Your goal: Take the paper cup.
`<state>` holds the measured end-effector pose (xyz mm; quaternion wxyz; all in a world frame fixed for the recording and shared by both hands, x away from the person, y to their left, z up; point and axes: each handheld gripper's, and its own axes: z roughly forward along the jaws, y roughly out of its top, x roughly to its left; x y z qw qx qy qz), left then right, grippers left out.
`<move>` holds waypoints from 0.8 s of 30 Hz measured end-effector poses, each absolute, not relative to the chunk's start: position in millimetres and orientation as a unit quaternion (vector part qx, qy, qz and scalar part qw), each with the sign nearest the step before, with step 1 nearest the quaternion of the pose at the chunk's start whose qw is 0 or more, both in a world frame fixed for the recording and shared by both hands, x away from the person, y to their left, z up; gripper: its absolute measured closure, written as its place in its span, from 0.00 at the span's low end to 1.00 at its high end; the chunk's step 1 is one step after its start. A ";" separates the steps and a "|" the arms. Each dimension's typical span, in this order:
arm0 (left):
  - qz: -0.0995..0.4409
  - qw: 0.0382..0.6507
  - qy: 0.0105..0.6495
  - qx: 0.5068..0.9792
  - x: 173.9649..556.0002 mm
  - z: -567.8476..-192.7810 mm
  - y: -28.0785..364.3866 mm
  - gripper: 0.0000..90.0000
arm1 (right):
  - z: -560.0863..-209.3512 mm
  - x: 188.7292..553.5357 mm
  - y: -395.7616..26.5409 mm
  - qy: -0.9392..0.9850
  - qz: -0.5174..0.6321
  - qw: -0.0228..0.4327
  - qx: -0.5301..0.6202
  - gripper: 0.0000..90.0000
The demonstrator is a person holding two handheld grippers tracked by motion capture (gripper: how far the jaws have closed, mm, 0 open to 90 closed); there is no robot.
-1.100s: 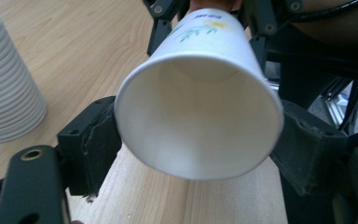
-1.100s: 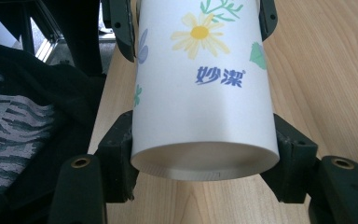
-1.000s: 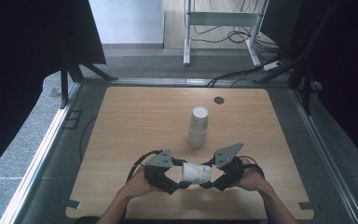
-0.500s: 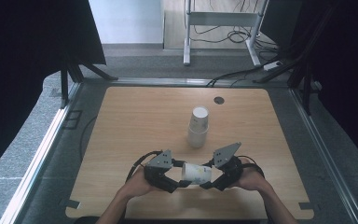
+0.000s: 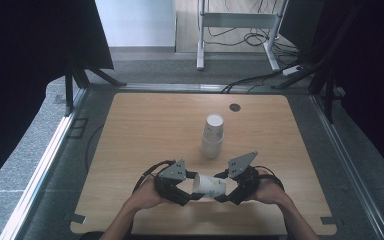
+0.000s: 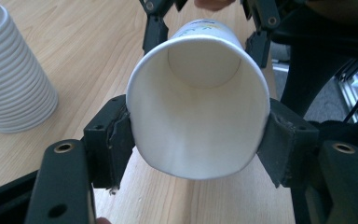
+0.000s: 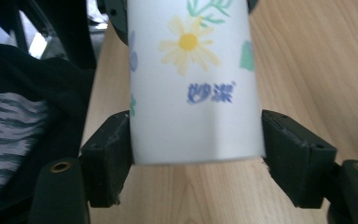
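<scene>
Soft, even daylight is falling across the tabletop (image 5: 145,130) in the high view, leaving the pale wood bright while the drapes at both sides are sinking into near black. Shadows are staying faint and short beside the stack of cups (image 5: 213,136). The high view is looking slightly soft, with fine detail smearing. In the left gripper view the paper cup (image 6: 198,100) is glowing white, its inner wall shading gently toward the bottom, and the near jaws are blurring. In the right gripper view the cup's printed flower is showing fairly sharp, while the wood behind is softening.
</scene>
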<state>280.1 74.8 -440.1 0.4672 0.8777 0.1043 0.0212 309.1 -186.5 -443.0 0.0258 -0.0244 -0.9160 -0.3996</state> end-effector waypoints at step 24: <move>0.057 0.285 0.049 0.955 287.2 -408.0 38.9 0.36 | -442.9 295.9 -152.7 -0.963 -0.264 -0.045 -0.014 0.26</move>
